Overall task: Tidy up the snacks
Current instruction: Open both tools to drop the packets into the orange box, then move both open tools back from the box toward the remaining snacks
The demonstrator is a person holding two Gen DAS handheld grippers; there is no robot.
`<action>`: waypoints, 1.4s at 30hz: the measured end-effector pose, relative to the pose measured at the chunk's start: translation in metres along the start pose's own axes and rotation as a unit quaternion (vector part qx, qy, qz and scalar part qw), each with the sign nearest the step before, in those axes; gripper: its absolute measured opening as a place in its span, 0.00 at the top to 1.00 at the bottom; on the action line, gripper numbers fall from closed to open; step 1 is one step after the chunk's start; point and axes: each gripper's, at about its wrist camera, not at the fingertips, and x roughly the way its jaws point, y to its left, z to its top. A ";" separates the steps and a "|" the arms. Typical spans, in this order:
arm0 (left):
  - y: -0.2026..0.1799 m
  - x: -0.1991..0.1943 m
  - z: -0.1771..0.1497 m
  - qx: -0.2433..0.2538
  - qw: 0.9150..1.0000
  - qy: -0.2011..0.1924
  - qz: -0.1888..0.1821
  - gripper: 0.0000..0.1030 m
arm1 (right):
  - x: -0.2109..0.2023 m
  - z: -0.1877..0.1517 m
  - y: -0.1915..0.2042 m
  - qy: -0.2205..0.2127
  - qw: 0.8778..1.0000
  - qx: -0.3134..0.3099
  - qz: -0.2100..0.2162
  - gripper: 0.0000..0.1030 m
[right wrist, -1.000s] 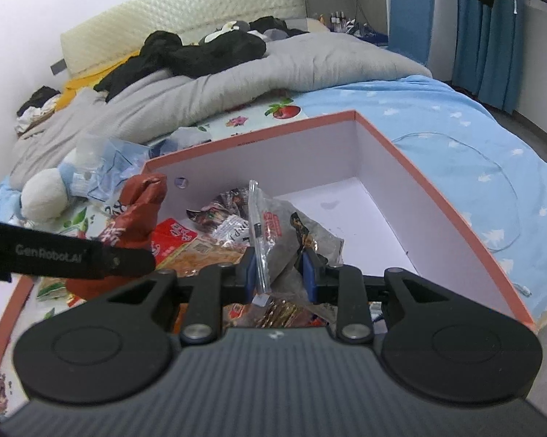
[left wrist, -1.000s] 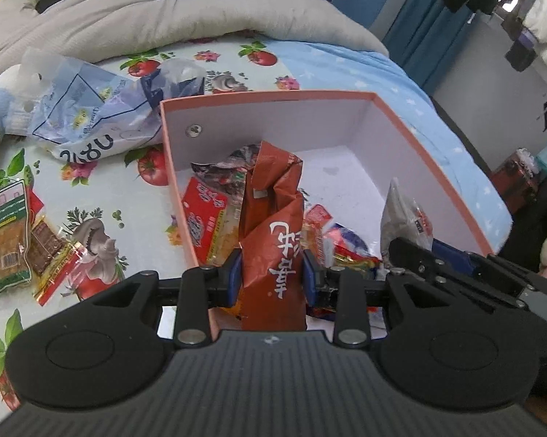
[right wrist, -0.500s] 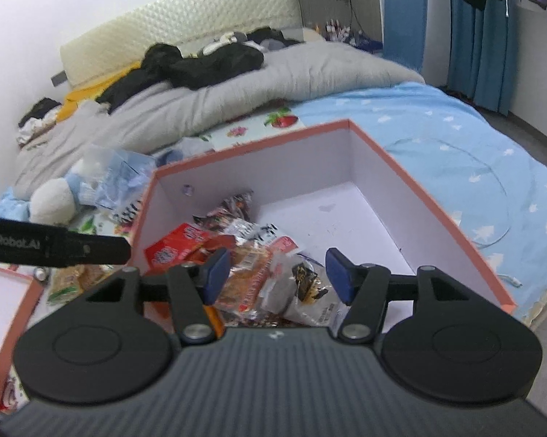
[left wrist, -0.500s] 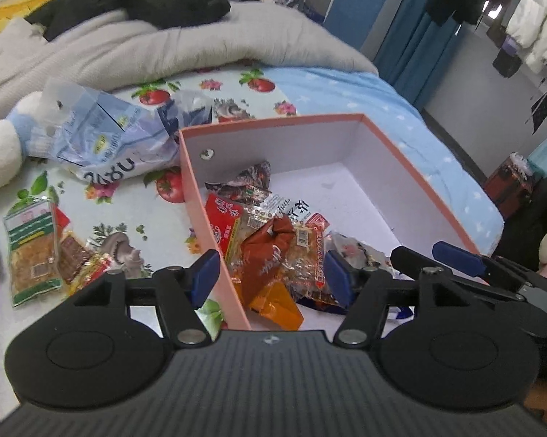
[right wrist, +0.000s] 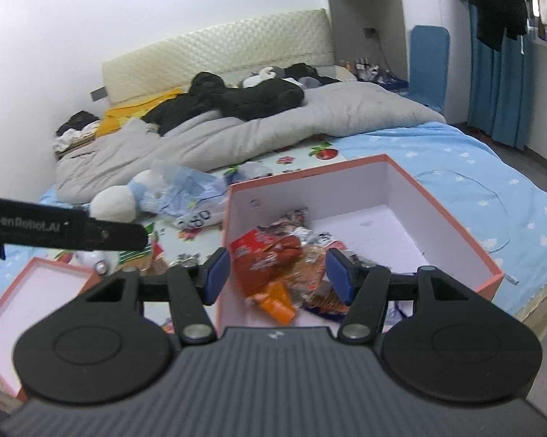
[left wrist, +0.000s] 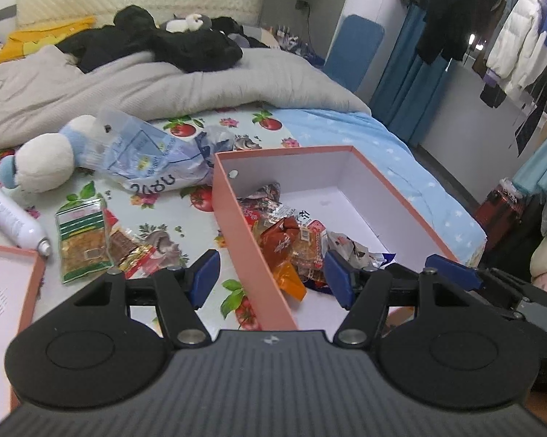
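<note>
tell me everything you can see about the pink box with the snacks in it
The pink box is an open rectangular carton, lidless, salmon-pink outside and white inside, seemingly cardboard. One end wall has a small round hole. It sits flat on the bed, over the fruit-print sheet and the blue starred sheet. A heap of snack packets, mostly red and orange wrappers, fills its near-left part; the far part of the floor is bare. The crumpled blue-and-white plastic bag lies against its far-left corner. Neither open gripper touches it.

Salmon-pink box (left wrist: 253, 255) with white inside, red-orange snack packets (left wrist: 284, 244) — on a tomato-print sheet (left wrist: 186, 200), blue star-dotted beyond.
</note>
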 end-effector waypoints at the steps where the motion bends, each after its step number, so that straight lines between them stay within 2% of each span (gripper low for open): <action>1: 0.001 -0.006 -0.004 -0.001 1.000 -0.003 0.002 0.34 | -0.004 -0.003 0.005 -0.002 1.000 -0.004 0.004 0.41; 10: 0.027 -0.060 -0.049 -0.029 0.999 -0.024 0.027 0.34 | -0.026 -0.030 0.043 0.003 0.998 -0.038 0.052 0.41; 15: 0.047 -0.075 -0.075 -0.053 0.997 -0.023 0.043 0.34 | -0.031 -0.041 0.063 0.012 0.995 -0.056 0.077 0.41; 20: 0.070 -0.077 -0.095 -0.075 0.995 -0.015 0.067 0.34 | -0.022 -0.035 0.077 0.007 0.994 -0.056 0.096 0.41; 32: 0.119 -0.051 -0.097 -0.113 0.989 -0.024 0.093 0.34 | 0.030 -0.051 0.103 0.035 0.988 -0.081 0.126 0.41; 42: 0.176 0.010 -0.094 -0.149 0.984 0.004 0.100 0.33 | 0.096 -0.067 0.125 0.063 0.982 -0.110 0.139 0.41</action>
